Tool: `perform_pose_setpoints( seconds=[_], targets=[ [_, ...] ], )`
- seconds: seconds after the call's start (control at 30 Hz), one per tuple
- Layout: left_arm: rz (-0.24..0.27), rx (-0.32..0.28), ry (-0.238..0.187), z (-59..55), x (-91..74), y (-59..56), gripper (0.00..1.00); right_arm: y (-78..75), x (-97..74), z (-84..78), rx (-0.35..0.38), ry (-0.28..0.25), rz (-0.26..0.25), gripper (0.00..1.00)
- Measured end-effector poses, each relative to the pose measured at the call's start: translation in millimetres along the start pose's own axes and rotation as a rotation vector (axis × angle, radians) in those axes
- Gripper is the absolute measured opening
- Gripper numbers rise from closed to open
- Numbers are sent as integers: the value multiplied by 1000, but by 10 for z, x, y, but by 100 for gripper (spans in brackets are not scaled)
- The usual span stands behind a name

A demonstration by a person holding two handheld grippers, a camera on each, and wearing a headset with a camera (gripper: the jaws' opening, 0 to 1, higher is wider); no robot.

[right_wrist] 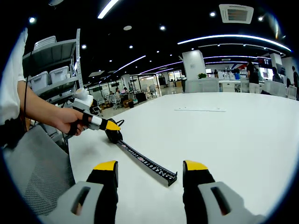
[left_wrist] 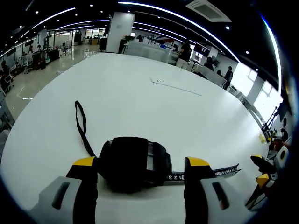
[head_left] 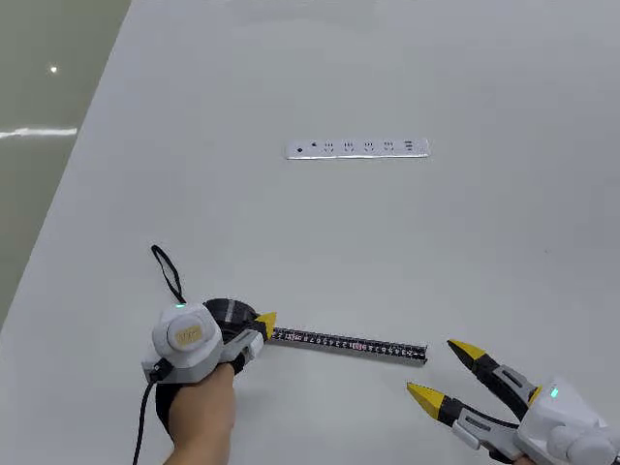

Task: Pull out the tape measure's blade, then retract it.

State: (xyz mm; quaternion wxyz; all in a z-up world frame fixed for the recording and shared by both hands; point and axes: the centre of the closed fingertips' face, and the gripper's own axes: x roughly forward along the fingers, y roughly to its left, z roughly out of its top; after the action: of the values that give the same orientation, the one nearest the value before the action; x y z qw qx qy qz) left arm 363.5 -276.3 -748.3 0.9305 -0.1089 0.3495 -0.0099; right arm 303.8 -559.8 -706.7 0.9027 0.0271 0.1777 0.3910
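The black tape measure case (head_left: 229, 313) lies on the white table (head_left: 387, 242), its black wrist strap (head_left: 167, 271) trailing off behind. My left gripper (head_left: 242, 325) is open, with a jaw on either side of the case (left_wrist: 133, 161); a small gap shows at the right finger (left_wrist: 197, 164). The blade (head_left: 349, 344) lies flat on the table, drawn out to the right. Its end hook (right_wrist: 171, 177) rests between the open jaws of my right gripper (right_wrist: 150, 166), which touch nothing. In the head view my right gripper (head_left: 444, 371) sits just right of the blade's tip.
A white power strip (head_left: 356, 148) lies farther back at the table's middle. The table's left edge (head_left: 68, 184) drops to a glossy floor. In the right gripper view a person's arm (right_wrist: 46, 114) holds the left gripper, with shelving behind.
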Motion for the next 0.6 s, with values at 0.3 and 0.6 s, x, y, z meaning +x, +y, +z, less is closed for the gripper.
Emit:
perform_pose_setpoints(
  seconds=[0.3, 0.6],
  targets=[
    [19, 18, 11, -17, 20, 23, 71, -9, 6, -23, -3, 8, 7, 55],
    [52, 51, 13, -34, 27, 67, 65, -55, -18, -35, -4, 13, 4, 54]
  ],
)
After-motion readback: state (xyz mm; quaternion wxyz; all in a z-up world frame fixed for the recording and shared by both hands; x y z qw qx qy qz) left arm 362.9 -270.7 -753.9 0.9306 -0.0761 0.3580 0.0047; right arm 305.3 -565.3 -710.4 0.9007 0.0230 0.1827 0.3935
